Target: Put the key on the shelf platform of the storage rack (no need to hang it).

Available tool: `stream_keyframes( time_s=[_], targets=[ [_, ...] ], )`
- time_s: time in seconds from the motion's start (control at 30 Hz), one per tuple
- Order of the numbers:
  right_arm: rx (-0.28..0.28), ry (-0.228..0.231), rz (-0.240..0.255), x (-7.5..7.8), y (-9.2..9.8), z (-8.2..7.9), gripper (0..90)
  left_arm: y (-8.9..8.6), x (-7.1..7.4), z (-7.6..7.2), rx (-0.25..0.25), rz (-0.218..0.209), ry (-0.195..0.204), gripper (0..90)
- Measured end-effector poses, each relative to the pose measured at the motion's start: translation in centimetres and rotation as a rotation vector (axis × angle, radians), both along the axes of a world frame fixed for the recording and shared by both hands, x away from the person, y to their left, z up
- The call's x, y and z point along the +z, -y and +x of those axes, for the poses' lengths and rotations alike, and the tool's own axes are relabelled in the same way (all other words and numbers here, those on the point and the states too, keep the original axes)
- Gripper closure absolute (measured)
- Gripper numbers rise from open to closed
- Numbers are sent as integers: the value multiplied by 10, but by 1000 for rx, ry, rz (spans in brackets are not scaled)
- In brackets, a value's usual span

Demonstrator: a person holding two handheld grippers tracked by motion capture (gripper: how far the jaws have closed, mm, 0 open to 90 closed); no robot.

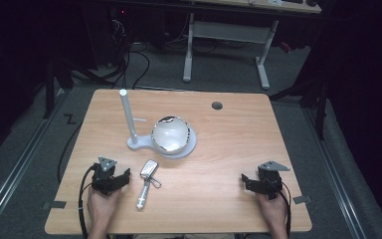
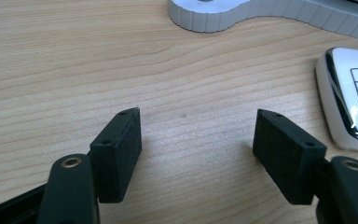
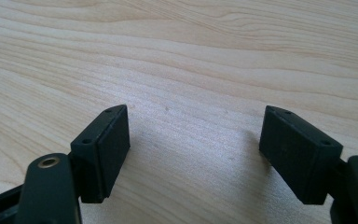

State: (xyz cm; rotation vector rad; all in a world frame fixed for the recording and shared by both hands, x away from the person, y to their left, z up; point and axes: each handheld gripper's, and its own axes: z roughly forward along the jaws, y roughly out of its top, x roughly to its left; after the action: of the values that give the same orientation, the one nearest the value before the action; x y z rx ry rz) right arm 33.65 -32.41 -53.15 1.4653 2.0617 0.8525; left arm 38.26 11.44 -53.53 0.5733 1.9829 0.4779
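On the wooden table (image 1: 219, 149) stands a white base (image 1: 189, 147) with an upright white post (image 1: 128, 115) and a round silvery bowl-like dome (image 1: 170, 133). A silver and white car key fob (image 1: 148, 169) lies in front of it, with a metal ring and a long silver piece (image 1: 143, 194) attached. My left gripper (image 1: 115, 180) rests at the table's near left, open, with bare wood between its jaws; the car key fob (image 2: 352, 100) lies just to its right. My right gripper (image 1: 251, 183) sits at the near right, open over bare wood (image 3: 191, 130).
A round cable hole (image 1: 217, 105) is at the table's far right. The white base's ribbed edge (image 2: 223, 18) lies ahead of the left gripper. Beyond the table stand a white desk frame (image 1: 229, 35) and floor cables (image 1: 129, 59).
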Motion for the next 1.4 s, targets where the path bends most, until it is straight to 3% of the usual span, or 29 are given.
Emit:
stream_keyframes(
  time_s=[0.27,0.33,0.43,0.6,0.8,1.03,1.27,1.4],
  targets=[
    [0,1,1,0,0,0,247,-2,1,-1,-7,13,-5,384],
    [0,1,1,0,0,0,247,-1,4,-1,1,-4,-4,386],
    [0,1,1,0,0,0,247,1,9,-5,-25,-11,1,385],
    [0,1,1,0,0,0,247,5,21,-11,-44,-62,-4,381],
    [-1,1,1,0,0,0,247,13,28,-20,-97,-50,-2,393],
    [0,1,1,0,0,0,247,23,41,-30,-124,-80,4,427],
    [0,0,1,0,0,0,247,36,42,-44,-157,-73,-18,408],
    [0,0,1,0,0,0,247,45,41,-50,-197,-42,-26,403]
  ],
)
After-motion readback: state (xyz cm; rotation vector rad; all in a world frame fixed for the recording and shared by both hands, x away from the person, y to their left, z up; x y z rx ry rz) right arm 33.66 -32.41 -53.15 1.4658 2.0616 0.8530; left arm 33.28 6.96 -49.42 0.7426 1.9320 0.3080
